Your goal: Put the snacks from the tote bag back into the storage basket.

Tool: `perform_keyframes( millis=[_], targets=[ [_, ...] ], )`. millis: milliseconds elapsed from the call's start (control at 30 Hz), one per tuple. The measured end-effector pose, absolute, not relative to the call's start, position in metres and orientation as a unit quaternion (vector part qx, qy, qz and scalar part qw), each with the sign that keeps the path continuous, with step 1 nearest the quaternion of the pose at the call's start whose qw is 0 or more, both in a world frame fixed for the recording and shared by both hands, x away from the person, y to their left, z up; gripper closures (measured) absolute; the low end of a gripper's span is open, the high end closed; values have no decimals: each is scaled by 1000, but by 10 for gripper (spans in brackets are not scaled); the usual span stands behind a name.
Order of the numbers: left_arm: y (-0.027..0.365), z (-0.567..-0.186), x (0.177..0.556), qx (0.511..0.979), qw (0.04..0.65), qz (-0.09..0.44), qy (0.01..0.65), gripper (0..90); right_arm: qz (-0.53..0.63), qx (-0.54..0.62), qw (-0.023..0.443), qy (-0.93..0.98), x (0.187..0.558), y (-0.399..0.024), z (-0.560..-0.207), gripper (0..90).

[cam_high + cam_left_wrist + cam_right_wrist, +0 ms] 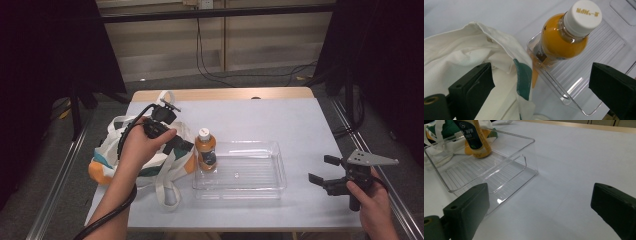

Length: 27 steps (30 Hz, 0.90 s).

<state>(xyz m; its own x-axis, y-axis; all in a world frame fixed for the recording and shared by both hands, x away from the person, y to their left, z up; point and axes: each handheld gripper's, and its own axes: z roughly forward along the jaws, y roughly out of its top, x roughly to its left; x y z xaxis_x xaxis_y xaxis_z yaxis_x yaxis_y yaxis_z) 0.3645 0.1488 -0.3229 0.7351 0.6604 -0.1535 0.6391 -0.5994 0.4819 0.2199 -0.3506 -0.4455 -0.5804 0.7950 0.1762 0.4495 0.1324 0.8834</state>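
Note:
A bottle of orange drink with a white cap stands upright in the left end of a clear plastic tray. My left gripper hovers open just left of the bottle, over a white tote bag with green and orange patches. In the left gripper view the bottle stands beyond the open jaws of my left gripper, with nothing between them; the bag lies under the left jaw. My right gripper rests open to the right of the tray, nothing in it.
The bag's straps trail over the table in front of the tray's left corner. The tray's ribbed floor is bare apart from the bottle. The white tabletop stretches behind the tray. Cables lie on the floor beyond the table.

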Motion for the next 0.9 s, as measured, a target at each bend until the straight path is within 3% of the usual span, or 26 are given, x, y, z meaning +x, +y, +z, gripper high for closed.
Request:
perform_keyframes(
  millis=[200,300,333,900],
  targets=[
    [156,-328,365,895,261,16,361,55,502,423,171,735,220,-350,-446,18],
    [156,-333,361,878,278,14,389,55,502,423,170,735,219,-350,-446,18],
    [160,-332,363,893,260,16,368,56,502,423,170,735,219,-350,-446,18],
    [169,-347,356,893,259,16,369,61,502,421,170,736,219,-350,-445,18]
  ],
)
